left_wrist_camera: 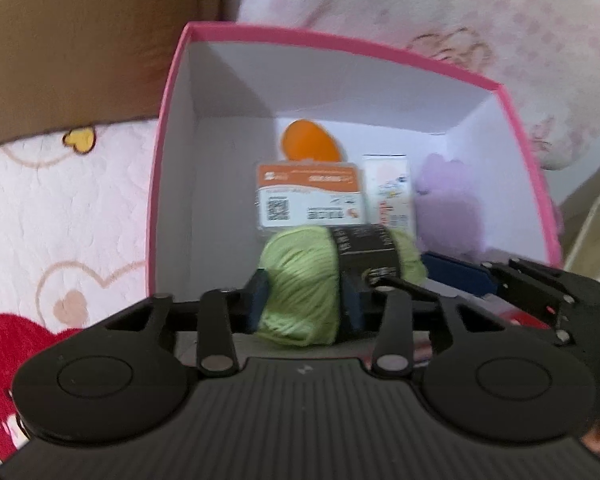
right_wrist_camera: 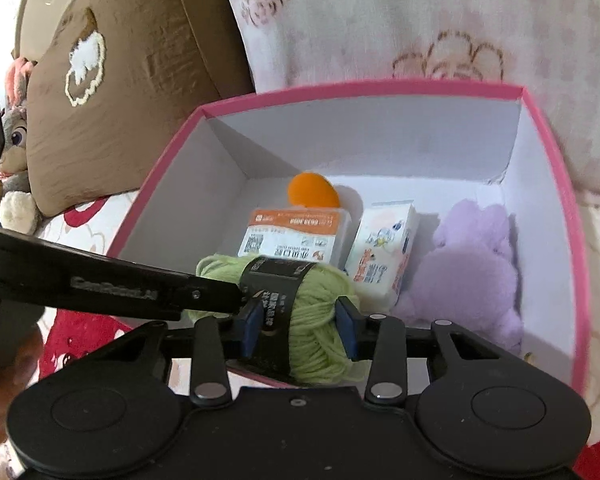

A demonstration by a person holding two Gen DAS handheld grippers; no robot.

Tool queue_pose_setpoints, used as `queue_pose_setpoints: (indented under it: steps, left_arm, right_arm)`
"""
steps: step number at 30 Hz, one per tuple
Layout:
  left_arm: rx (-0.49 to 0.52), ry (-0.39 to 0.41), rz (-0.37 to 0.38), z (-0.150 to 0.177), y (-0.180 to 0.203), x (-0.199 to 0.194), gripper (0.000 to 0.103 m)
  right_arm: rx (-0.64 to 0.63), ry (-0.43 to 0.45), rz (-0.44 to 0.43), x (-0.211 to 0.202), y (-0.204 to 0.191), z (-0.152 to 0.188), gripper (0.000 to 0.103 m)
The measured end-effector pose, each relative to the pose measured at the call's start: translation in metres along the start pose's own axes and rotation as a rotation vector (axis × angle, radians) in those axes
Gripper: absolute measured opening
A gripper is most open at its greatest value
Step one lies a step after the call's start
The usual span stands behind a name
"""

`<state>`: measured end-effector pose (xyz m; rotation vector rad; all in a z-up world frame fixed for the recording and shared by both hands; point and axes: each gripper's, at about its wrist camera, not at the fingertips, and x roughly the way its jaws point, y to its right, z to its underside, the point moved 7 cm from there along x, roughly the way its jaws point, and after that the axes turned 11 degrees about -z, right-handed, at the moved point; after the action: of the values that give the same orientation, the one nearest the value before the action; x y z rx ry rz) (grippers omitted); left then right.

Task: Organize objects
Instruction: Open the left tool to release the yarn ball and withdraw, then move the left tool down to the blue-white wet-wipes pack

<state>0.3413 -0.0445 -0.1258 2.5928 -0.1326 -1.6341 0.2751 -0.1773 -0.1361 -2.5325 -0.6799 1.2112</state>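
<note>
One pink-rimmed cardboard box with white inner walls [right_wrist_camera: 556, 184] holds four things: one orange egg-shaped ball [right_wrist_camera: 314, 192], one flat packet with an orange-and-white label [right_wrist_camera: 296, 236], one small white printed carton [right_wrist_camera: 384, 256] and one lilac plush toy [right_wrist_camera: 472, 264]. One skein of light green yarn with a black paper band [right_wrist_camera: 320, 320] sits at the near rim. One brown embroidered cushion [right_wrist_camera: 132, 80] and one grey plush rabbit [right_wrist_camera: 14, 140] lie outside.

My right gripper [right_wrist_camera: 300, 328] has its blue fingers [right_wrist_camera: 346, 330] pressed on a green yarn skein [right_wrist_camera: 316, 320] at the near rim of the pink box [right_wrist_camera: 556, 184]. The left gripper [right_wrist_camera: 236, 294] reaches in to the skein's black band. Inside I see an orange ball [right_wrist_camera: 314, 190], an orange-labelled pack [right_wrist_camera: 296, 236], a white carton [right_wrist_camera: 384, 256] and a purple plush [right_wrist_camera: 468, 272].
</note>
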Motion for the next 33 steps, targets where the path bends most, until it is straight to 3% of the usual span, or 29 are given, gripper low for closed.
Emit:
queue_pose_setpoints:
  steps: [1,2,6,11,15,25,33]
  left_arm:
    - [0.005,0.008,-0.006,0.002,-0.001,-0.006,0.060]
    - [0.009,0.012,-0.016,0.002,-0.002,-0.010,0.062]
    - [0.037,0.015,-0.014,0.007,-0.003,-0.031,0.065]
    - [0.088,-0.002,-0.034,0.021,-0.007,-0.063,0.069]
    - [0.128,0.056,-0.014,0.034,-0.011,-0.106,0.078]
    - [0.146,0.141,-0.003,0.065,-0.026,-0.194,0.083]
    - [0.163,0.168,-0.019,0.101,-0.028,-0.229,0.088]
  right_arm:
    - [0.003,0.008,-0.006,-0.005,-0.001,0.000,0.045]
    - [0.001,0.017,-0.009,-0.010,-0.004,0.000,0.045]
    - [-0.040,0.039,0.024,-0.033,-0.017,0.002,0.046]
    - [-0.049,0.084,-0.021,-0.070,-0.040,0.006,0.051]
    - [-0.091,0.129,-0.049,-0.105,-0.065,0.006,0.058]
    - [-0.245,0.184,0.023,-0.176,-0.119,0.016,0.077]
    - [-0.279,0.182,0.059,-0.208,-0.137,0.048,0.088]
